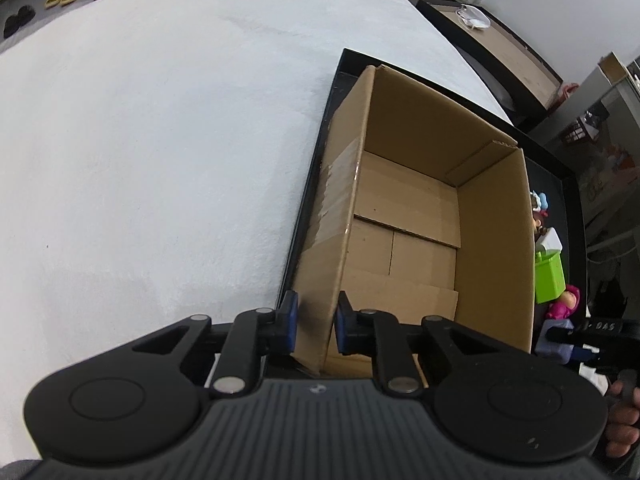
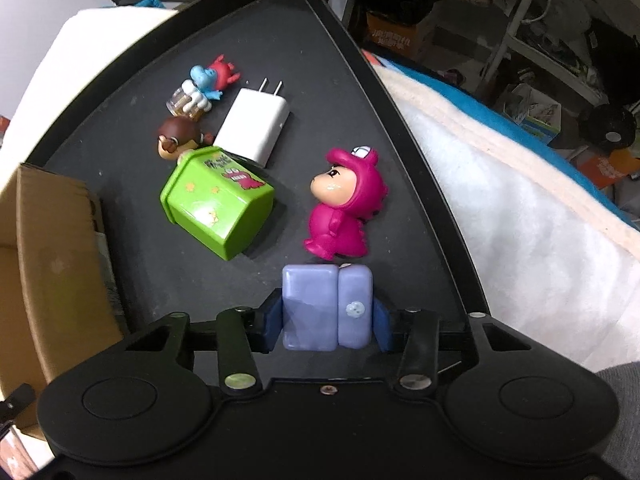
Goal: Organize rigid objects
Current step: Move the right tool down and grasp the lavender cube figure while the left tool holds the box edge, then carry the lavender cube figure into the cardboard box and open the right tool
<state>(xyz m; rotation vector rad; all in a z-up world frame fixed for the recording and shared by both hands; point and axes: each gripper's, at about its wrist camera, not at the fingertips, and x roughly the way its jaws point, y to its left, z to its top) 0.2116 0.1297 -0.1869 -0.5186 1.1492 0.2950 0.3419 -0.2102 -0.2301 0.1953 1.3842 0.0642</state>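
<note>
Straddling the cardboard box (image 1: 420, 216) wall, left gripper (image 1: 314, 326) gapes; right gripper (image 2: 326, 326) clamps lilac block (image 2: 326, 308).

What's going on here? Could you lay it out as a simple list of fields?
Setting: black tray on a white cloth
Left gripper: straddling the near wall of the cardboard box, one finger on each side
Box contents: nothing visible inside
Right gripper: closed on a lavender block toy
Loose on tray: pink figurine, green box toy, white charger, brown-haired figurine, blue and red figurine
</note>
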